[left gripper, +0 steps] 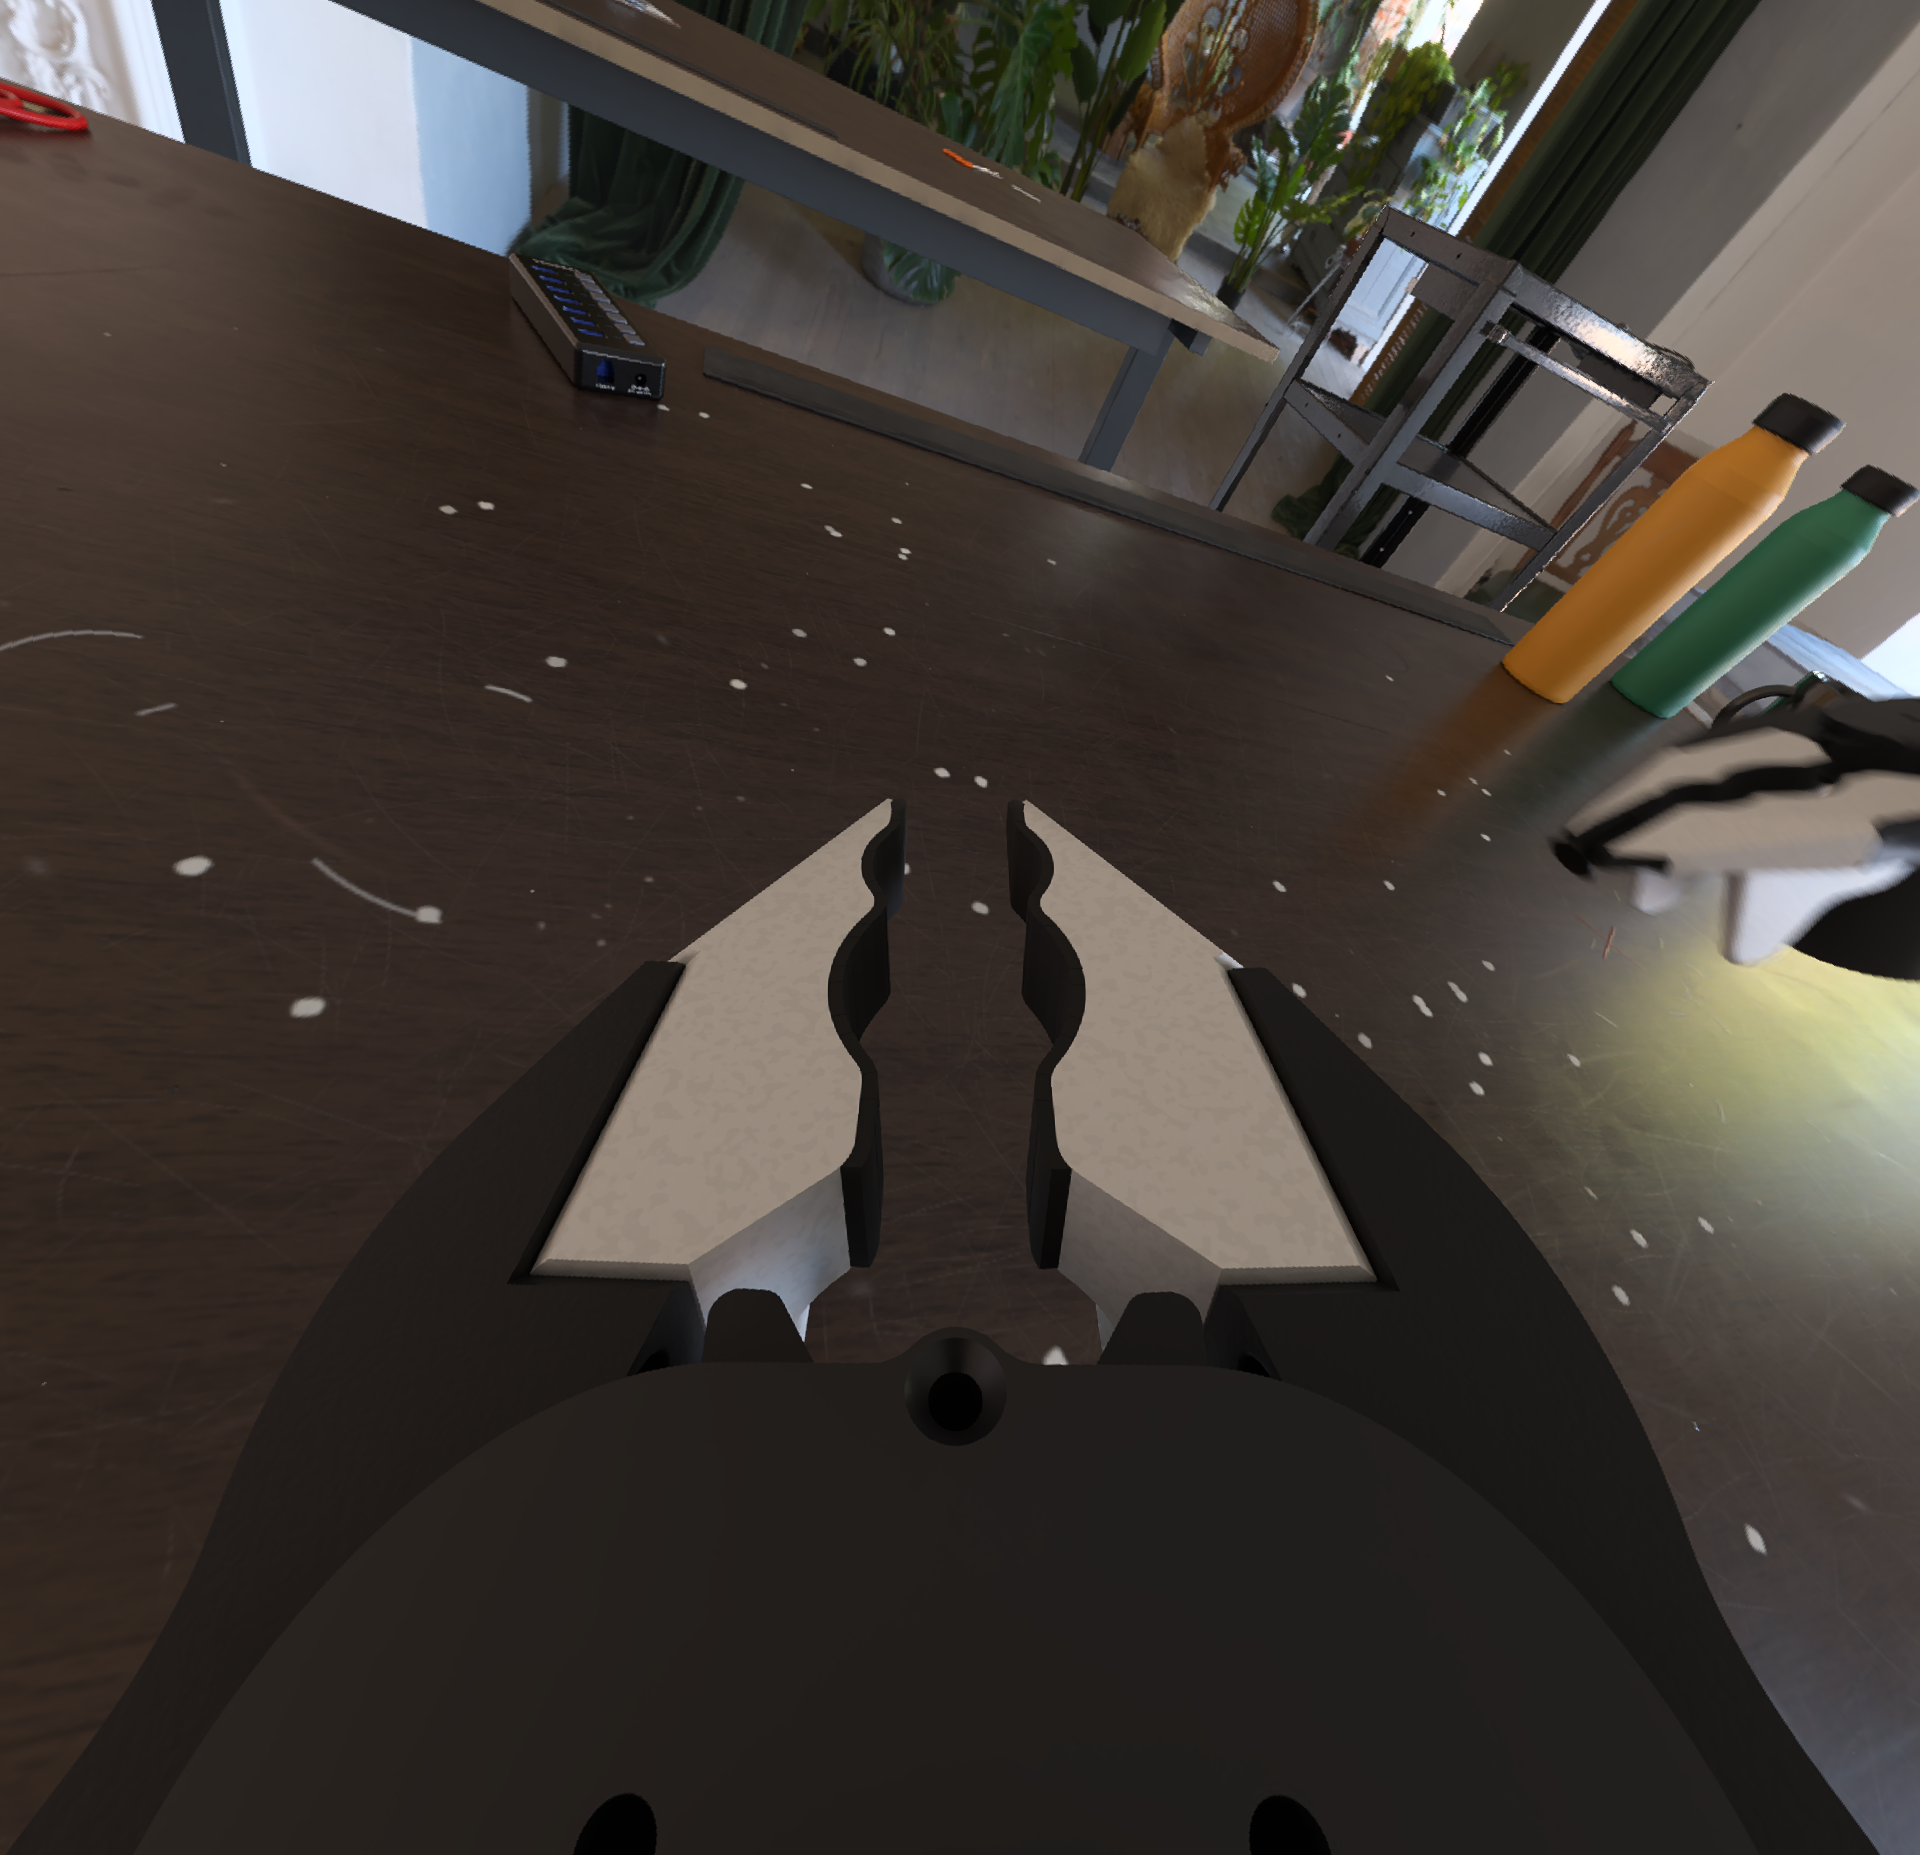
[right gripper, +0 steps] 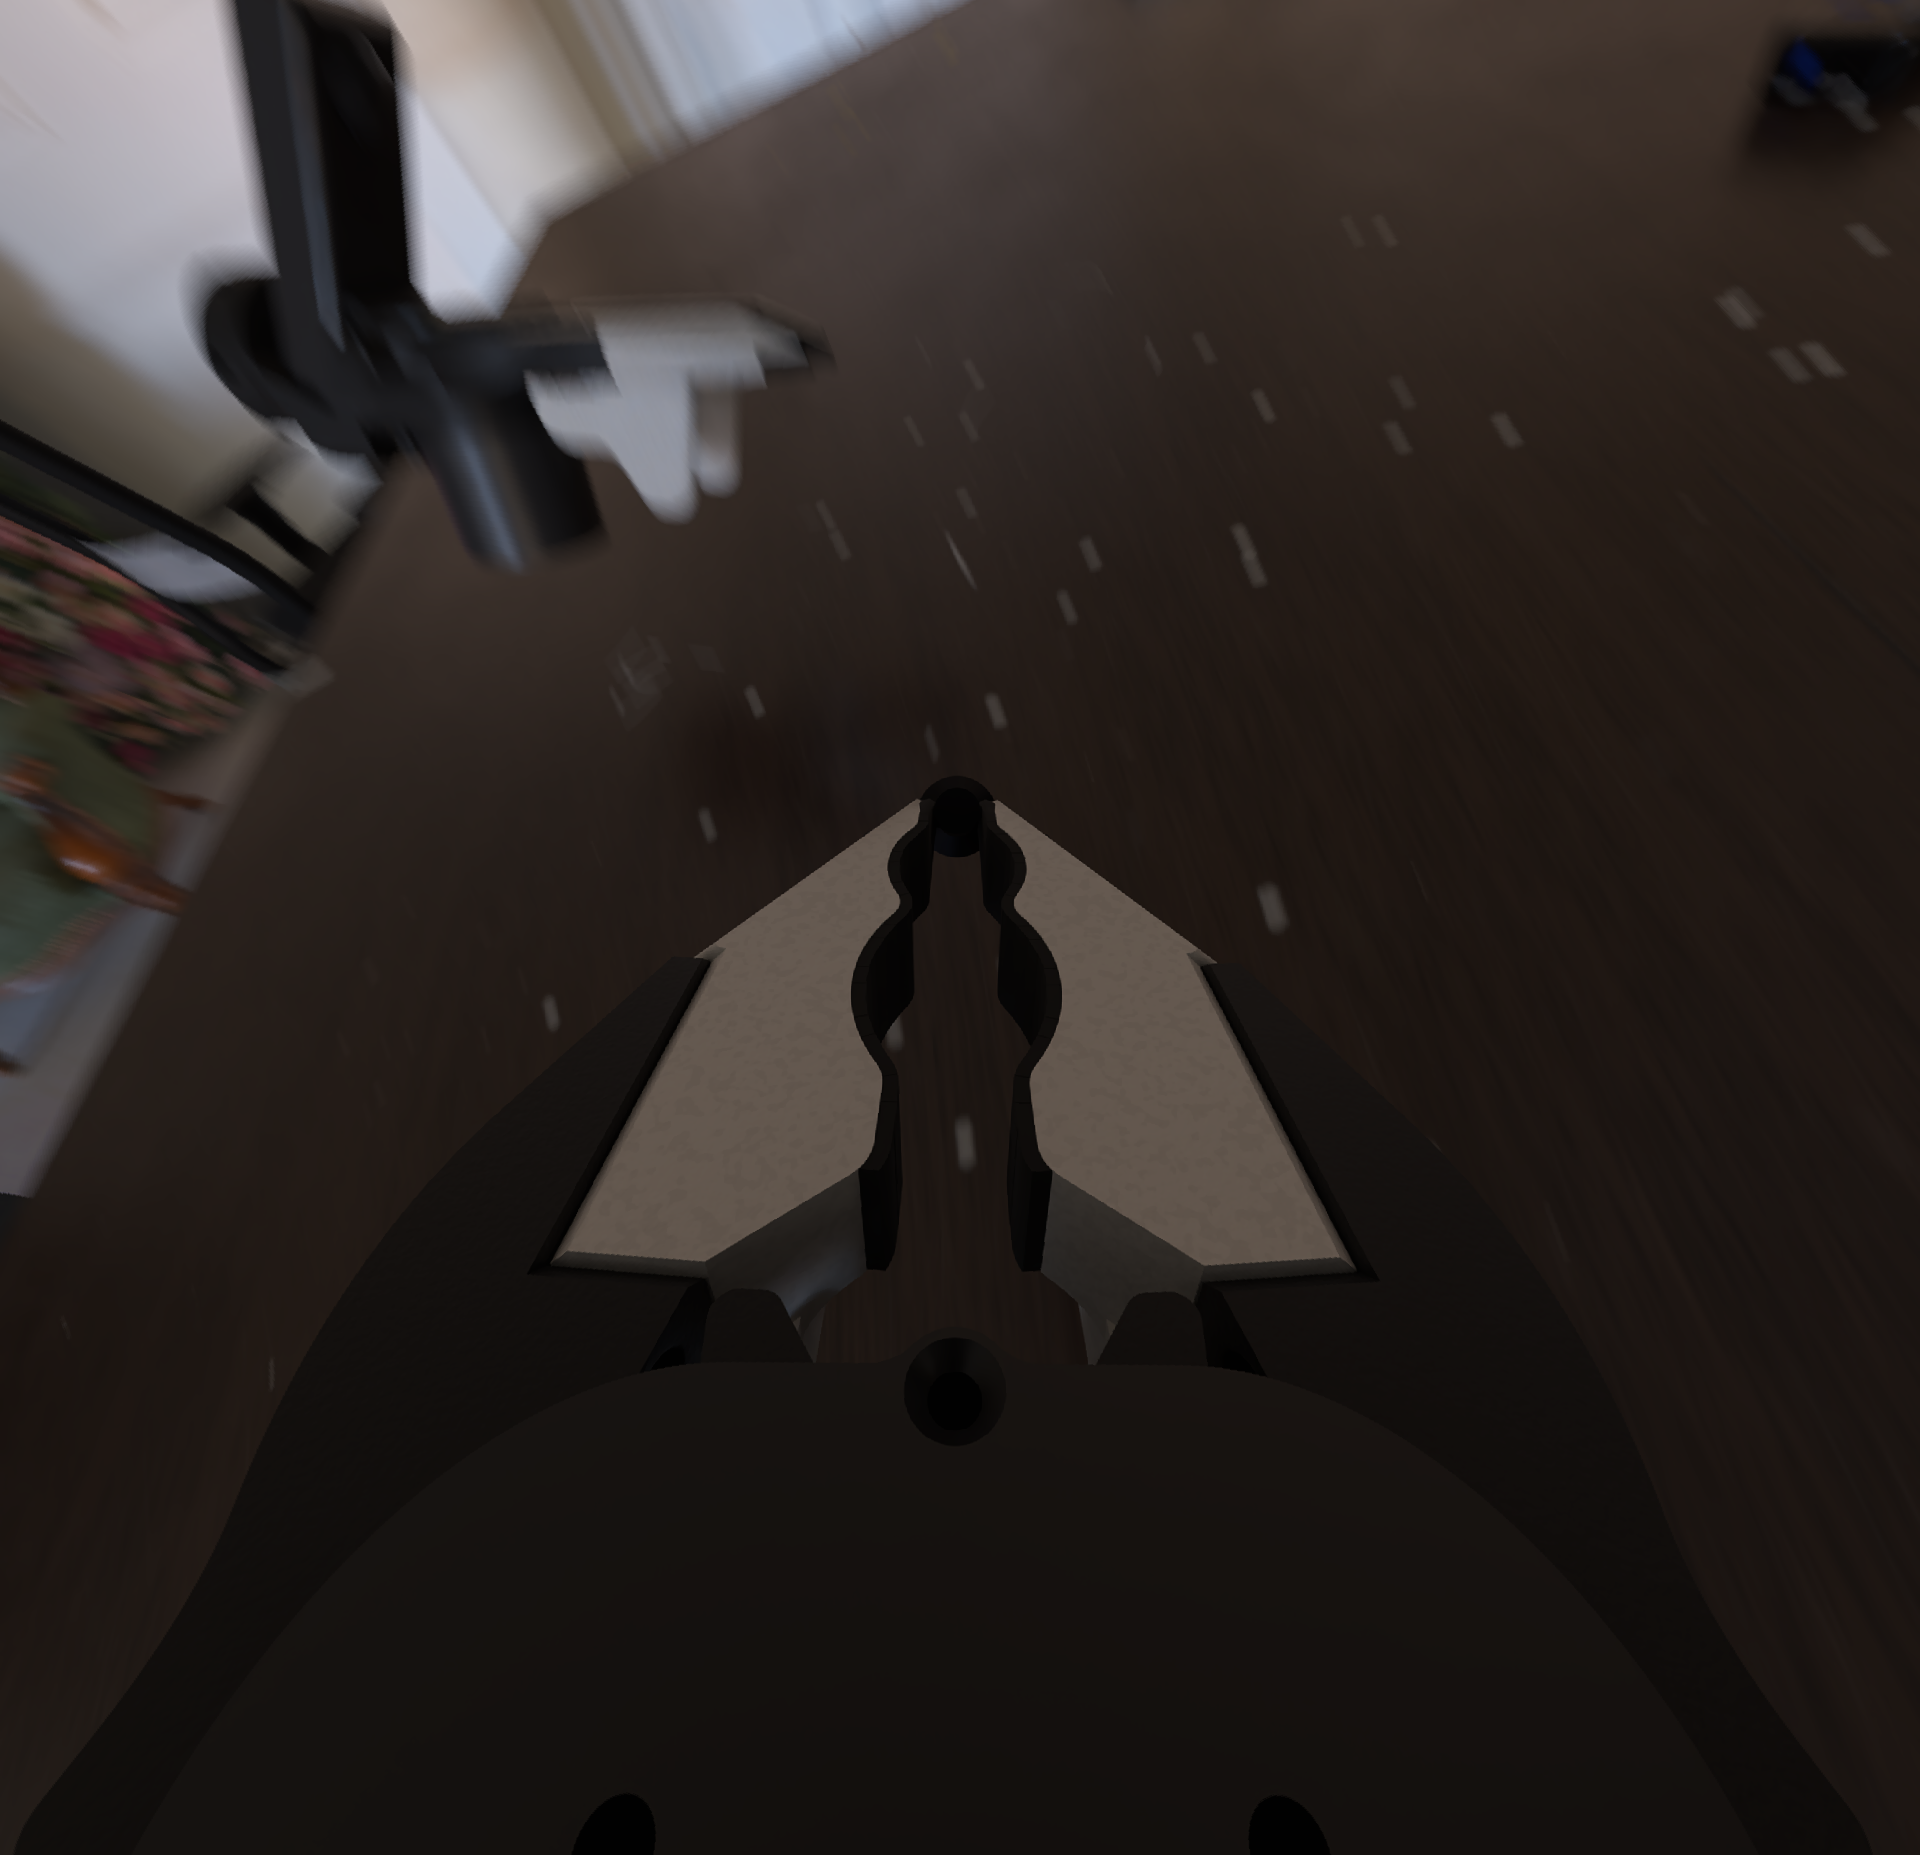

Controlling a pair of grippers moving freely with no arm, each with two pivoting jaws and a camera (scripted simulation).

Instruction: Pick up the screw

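The screw (right gripper: 956, 826) is small and dark and sits pinched between the tips of my right gripper (right gripper: 956, 810), which is shut on it over the dark table (right gripper: 1351, 766). The right wrist view is blurred. In the left wrist view the right gripper (left gripper: 1595, 849) shows at the far right, with the screw's dark head (left gripper: 1571, 856) at its tip. My left gripper (left gripper: 956, 818) is open and empty, low over the table (left gripper: 416, 558). It also shows, blurred, in the right wrist view (right gripper: 790, 345).
A black USB hub (left gripper: 587, 325) lies near the table's far edge. An orange bottle (left gripper: 1652, 558) and a green bottle (left gripper: 1756, 600) stand at the right edge. Red scissors (left gripper: 36, 112) lie far left. A second table (left gripper: 831, 143) and metal shelf (left gripper: 1455, 382) stand beyond.
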